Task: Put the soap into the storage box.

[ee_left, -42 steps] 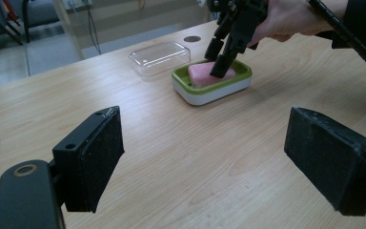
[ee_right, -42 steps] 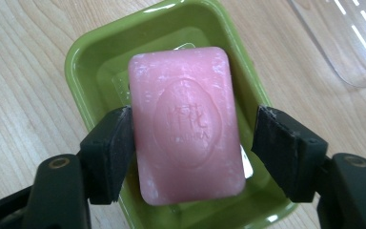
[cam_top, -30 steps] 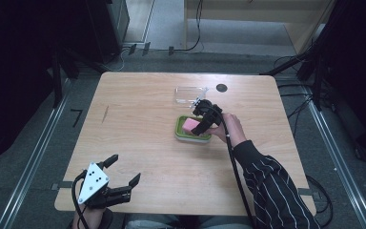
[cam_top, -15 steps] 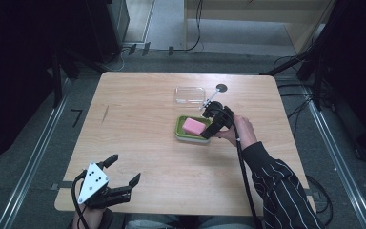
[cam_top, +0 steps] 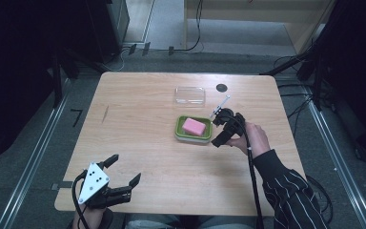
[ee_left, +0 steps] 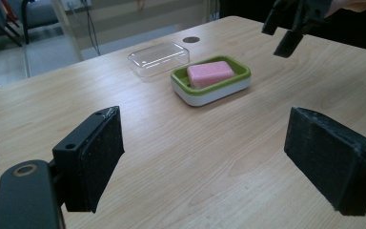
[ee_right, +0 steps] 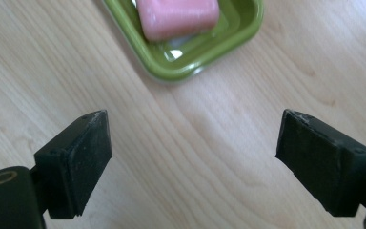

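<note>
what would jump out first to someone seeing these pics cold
The pink soap bar in its green dish stands out at the middle of the wooden table, with a clear lid lying just beyond it. The right claw hangs open beside the dish's right edge, holding nothing. The left claw, also open and empty, sits at the table's near left edge.

1. Pink rectangular soap bar [cam_top: 194, 126], uniform in colour.
2. Green plastic soap dish [cam_top: 181, 131] with white base, at 9 o'clock from the black right gripper [cam_top: 220, 129].
3. Clear transparent plastic lid [cam_top: 189, 95], colourless.
4. Light wooden table [cam_top: 138, 119], pale grain.
5. Black sleeve [cam_top: 290, 195] with white pinstripes.
</note>
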Available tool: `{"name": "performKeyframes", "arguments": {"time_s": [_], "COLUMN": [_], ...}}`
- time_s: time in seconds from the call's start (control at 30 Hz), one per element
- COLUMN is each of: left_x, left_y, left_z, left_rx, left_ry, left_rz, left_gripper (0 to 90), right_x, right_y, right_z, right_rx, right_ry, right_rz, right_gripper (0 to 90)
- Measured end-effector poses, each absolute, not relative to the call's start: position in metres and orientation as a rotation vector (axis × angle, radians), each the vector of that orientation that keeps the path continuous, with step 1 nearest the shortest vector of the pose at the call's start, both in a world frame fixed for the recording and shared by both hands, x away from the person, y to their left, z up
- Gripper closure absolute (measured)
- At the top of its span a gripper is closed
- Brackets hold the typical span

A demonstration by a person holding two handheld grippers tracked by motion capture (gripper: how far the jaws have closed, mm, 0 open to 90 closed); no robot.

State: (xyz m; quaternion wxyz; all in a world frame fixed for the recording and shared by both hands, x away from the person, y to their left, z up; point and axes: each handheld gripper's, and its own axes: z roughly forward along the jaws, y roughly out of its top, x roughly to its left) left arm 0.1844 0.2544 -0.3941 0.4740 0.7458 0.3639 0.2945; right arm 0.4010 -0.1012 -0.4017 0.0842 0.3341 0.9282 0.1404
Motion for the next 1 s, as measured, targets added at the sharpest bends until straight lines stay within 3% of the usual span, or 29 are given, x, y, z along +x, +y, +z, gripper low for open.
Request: {"name": "performKeyframes", "arguments": {"time_s": [1.0], "left_x": [0.186], "left_y": [0.251], "left_z": [-0.394], "left_rx": [1.832], "left_ry": [0.880], "left_rz": [0.722], "left_gripper": [13.9], "right_x": [0.344], "right_y": [-0.147], "right_z": [-0.437], "right_rx": [1.083], "right_ry": [2.826], "right_rz": [0.206], "right_gripper": [11.2]}}
